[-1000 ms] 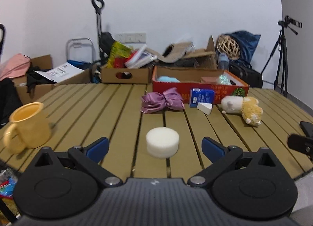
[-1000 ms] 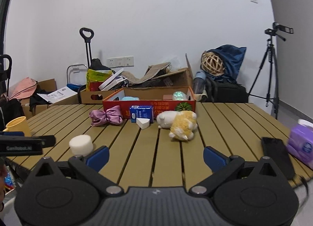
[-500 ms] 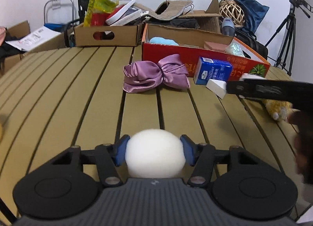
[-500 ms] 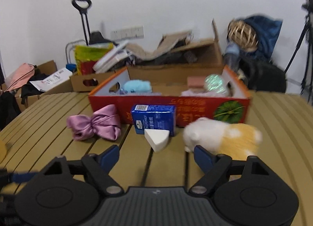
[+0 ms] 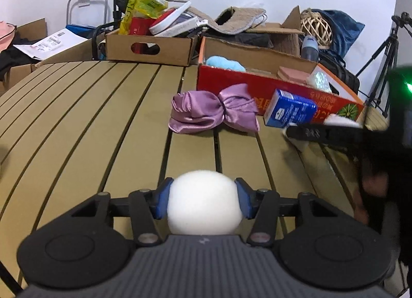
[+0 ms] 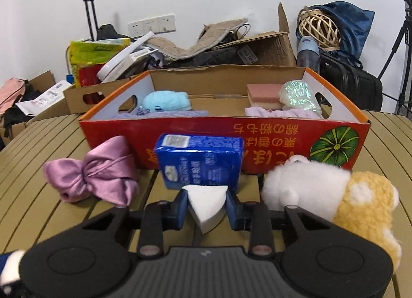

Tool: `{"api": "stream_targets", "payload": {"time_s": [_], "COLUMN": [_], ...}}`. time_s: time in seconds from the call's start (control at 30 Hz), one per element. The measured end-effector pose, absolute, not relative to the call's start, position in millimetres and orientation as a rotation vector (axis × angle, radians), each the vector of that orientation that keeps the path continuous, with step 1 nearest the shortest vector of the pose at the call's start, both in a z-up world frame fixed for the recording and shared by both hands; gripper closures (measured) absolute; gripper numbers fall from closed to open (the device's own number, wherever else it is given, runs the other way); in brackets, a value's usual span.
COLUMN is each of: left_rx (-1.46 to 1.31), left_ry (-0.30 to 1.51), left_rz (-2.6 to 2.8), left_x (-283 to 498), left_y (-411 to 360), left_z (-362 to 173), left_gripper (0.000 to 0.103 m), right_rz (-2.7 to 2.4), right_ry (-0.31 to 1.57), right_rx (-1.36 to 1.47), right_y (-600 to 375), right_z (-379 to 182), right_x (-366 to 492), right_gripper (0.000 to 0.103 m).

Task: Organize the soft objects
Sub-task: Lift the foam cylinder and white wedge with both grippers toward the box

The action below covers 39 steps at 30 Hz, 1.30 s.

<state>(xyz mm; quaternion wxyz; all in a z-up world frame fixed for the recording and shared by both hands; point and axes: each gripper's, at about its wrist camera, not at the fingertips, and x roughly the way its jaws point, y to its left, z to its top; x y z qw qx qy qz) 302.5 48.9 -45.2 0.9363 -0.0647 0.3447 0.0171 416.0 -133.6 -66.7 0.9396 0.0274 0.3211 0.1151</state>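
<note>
On the slatted wooden table, my left gripper [image 5: 203, 195] has its jaws closing, both blue pads pressed on a round white sponge [image 5: 204, 207]. My right gripper [image 6: 206, 201] is closing too, pads against the corners of a white wedge sponge [image 6: 206, 207] that lies just in front of a blue carton [image 6: 200, 164]. A purple satin bow [image 6: 95, 171] lies left of the carton. A white and yellow plush toy [image 6: 329, 195] lies to its right. Behind them stands the red cardboard box [image 6: 257, 138] holding a blue plush [image 6: 164, 101], a pink sponge [image 6: 262, 92] and a shiny pouch [image 6: 298, 95].
A brown cardboard box [image 5: 149, 45] full of clutter stands behind the table at the left. A wicker ball [image 6: 319, 27], bags and a tripod [image 5: 386, 53] crowd the back right. In the left wrist view, the right gripper's finger [image 5: 324, 134] reaches in from the right.
Both grippers moved forward and down over the table. The left jaws came in onto the round sponge. The right gripper reached the wedge sponge and its jaws narrowed onto it.
</note>
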Motion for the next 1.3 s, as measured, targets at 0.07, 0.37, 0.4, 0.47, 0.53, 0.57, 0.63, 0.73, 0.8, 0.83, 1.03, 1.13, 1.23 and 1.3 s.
{"api": "stream_targets", "payload": {"time_s": [0.07, 0.37, 0.4, 0.47, 0.53, 0.57, 0.63, 0.73, 0.8, 0.83, 1.03, 1.13, 1.23, 1.3], "left_rx": [-0.136, -0.123, -0.126, -0.120, -0.111, -0.107, -0.100, -0.094, -0.088, -0.085, -0.093, -0.153, -0.190, -0.188], "left_ry": [0.692, 0.688, 0.689, 0.684, 0.673, 0.667, 0.648, 0.619, 0.603, 0.596, 0.560, 0.546, 0.527, 0.510], "left_rz": [0.036, 0.009, 0.004, -0.009, -0.016, -0.020, -0.028, -0.039, -0.048, -0.048, -0.073, -0.124, -0.176, -0.195], "left_x": [295, 229, 220, 202, 186, 180, 167, 153, 149, 149, 177, 214, 268, 307], "left_y": [48, 31, 29, 23, 18, 15, 9, 1, -2, -3, -3, 4, 8, 8], "left_z": [-38, -16, -13, -6, 1, 4, 12, 22, 28, 30, 46, 59, 75, 83], "left_gripper": [0.051, 0.050, 0.050, 0.050, 0.050, 0.050, 0.050, 0.050, 0.050, 0.050, 0.050, 0.050, 0.050, 0.050], "right_rz": [0.254, 0.308, 0.308, 0.308, 0.299, 0.292, 0.285, 0.282, 0.288, 0.289, 0.288, 0.299, 0.307, 0.317], "right_ry": [0.647, 0.664, 0.661, 0.642, 0.620, 0.612, 0.596, 0.566, 0.546, 0.539, 0.530, 0.509, 0.487, 0.476], "right_rx": [0.052, 0.055, 0.049, 0.025, 0.013, 0.020, 0.033, 0.037, 0.036, 0.036, 0.038, 0.034, 0.023, 0.013], "right_y": [-138, -175, -179, -189, -197, -202, -208, -215, -218, -219, -226, -227, -225, -225], "right_z": [-60, -38, -35, -25, -17, -13, -5, 6, 14, 16, 22, 29, 33, 37], "right_x": [395, 260, 246, 218, 198, 189, 176, 160, 151, 149, 158, 182, 219, 254], "right_gripper": [0.073, 0.073, 0.073, 0.073, 0.073, 0.073, 0.073, 0.073, 0.073, 0.073, 0.073, 0.073, 0.073, 0.073]}}
